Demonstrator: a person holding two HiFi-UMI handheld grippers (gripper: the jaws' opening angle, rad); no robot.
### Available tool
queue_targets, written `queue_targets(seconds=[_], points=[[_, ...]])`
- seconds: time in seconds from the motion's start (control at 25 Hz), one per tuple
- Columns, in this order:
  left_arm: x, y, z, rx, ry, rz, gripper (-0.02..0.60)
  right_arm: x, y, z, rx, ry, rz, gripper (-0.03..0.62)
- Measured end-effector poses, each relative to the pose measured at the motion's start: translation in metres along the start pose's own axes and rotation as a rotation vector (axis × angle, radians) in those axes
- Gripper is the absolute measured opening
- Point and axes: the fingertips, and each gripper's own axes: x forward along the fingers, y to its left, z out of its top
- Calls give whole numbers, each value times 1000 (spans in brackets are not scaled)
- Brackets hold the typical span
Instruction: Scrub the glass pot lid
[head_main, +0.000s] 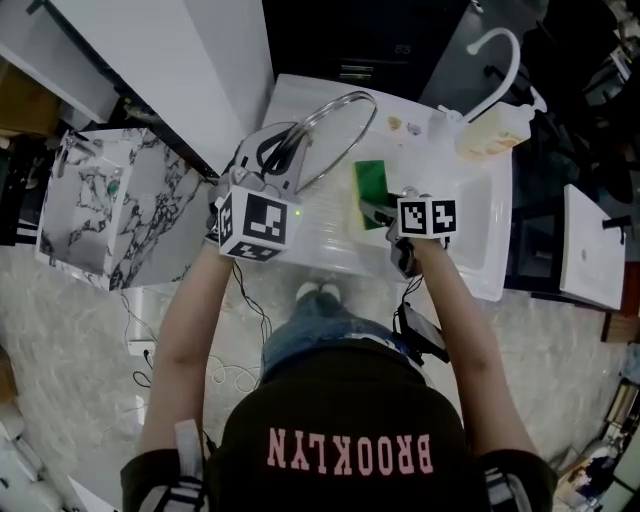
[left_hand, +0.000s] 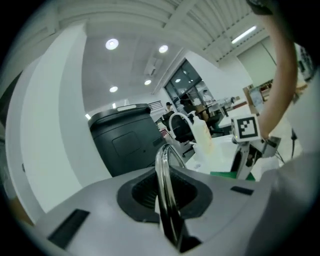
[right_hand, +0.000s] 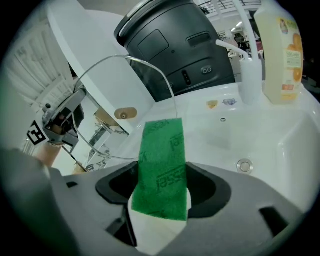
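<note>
Glass pot lid (head_main: 335, 135) clamped in left gripper (left_hand: 167, 197), sponge (right_hand: 162, 165) clamped in right gripper (right_hand: 162, 195) (lettering legible there)

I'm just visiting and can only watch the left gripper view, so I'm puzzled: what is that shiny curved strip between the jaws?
Observer: The metal rim of a round glass pot lid, seen edge-on; the left gripper is shut on it.
Visitor: And the green sliver at the right?
Observer: A green scrub pad, clamped in the right gripper.
Visitor: Where is all this?
Observer: Over a white sink, by the head view.
</note>
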Motion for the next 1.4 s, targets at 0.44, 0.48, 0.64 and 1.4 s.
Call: queue_targets(seconds=[0.44, 0.48, 0.64, 1.4], points=[[-4, -54, 13, 312, -58, -148, 28, -27, -23, -9, 69, -55, -44, 282], [-6, -60, 14, 342, -60, -167, 28, -30, -26, -10, 74, -60, -50, 282], [-14, -86, 15, 488, -87, -222, 28, -41, -36, -19, 102, -69, -67, 282], [-60, -119, -28, 781, -32, -287, 26, -52, -58, -74, 74, 122, -123, 282]])
